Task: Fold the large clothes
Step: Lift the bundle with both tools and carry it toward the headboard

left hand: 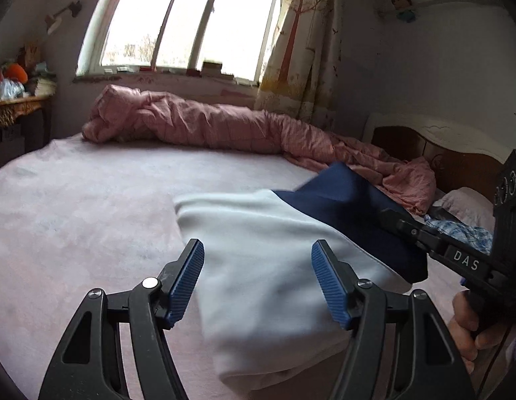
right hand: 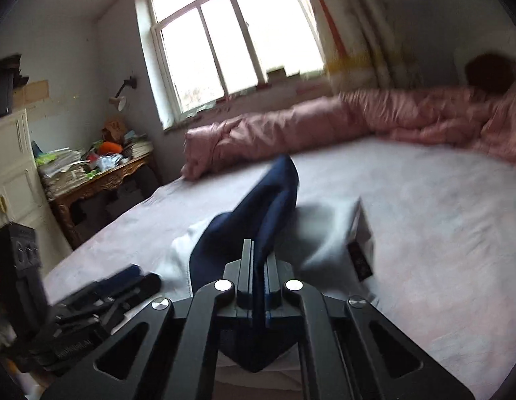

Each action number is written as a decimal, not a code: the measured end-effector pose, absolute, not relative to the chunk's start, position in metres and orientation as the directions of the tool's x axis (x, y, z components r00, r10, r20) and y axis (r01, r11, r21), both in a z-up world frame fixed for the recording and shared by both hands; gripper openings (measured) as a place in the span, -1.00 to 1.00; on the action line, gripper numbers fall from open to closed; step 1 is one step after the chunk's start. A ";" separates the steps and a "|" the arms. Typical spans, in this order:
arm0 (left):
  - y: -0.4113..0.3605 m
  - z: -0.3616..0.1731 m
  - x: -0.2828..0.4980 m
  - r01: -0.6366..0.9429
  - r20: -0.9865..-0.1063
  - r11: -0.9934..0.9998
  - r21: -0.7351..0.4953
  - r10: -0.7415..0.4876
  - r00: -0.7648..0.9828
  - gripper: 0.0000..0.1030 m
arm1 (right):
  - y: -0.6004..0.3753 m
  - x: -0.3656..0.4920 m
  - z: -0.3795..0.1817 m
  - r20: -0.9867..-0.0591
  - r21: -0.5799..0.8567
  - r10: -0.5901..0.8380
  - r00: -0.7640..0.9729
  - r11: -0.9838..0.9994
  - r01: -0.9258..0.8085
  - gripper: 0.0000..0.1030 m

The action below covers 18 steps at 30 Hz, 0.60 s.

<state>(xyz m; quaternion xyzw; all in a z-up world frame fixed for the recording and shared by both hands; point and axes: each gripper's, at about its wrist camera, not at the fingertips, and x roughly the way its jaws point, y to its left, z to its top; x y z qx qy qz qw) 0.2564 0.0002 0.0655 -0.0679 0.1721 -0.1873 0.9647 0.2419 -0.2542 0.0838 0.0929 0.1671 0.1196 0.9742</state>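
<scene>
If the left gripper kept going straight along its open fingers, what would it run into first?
Most likely the white part of the garment, which lies on the bed directly between and ahead of the open left gripper. Depth is hard to judge through the fisheye; the navy section sits further right.

Garment (left hand: 267,266): soft matt cloth, pale grey w/ navy part. Left gripper (left hand: 258,276): matt black plastic, ribbed blue rubbery pads (left hand: 327,283), shiny metal pins. Bed (left hand: 74,206) cover: matt pink, fuzzy; quilt (left hand: 198,123) crinkled pink cloth.

White letters "DAS" stand on the right gripper (left hand: 399,225) — along its black side bar. Lettering on the left gripper (right hand: 124,286) — too blurred to read.
</scene>
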 end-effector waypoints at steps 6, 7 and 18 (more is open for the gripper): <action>-0.001 0.056 0.275 0.304 -0.415 0.927 -0.218 -0.370 0.831 0.49 | -0.269 0.261 0.066 -0.468 0.240 0.141 0.872 0.970 -0.028 -0.92; -0.001 0.051 0.281 0.303 -0.442 0.924 -0.234 -0.379 0.813 0.54 | -0.273 0.267 0.060 -0.505 0.275 0.166 0.847 0.961 -0.024 -0.92; 0.018 0.025 0.307 0.282 -0.507 0.818 -0.501 -0.542 0.670 1.00 | -0.293 0.275 0.055 -0.528 0.313 0.131 0.839 0.948 0.049 0.35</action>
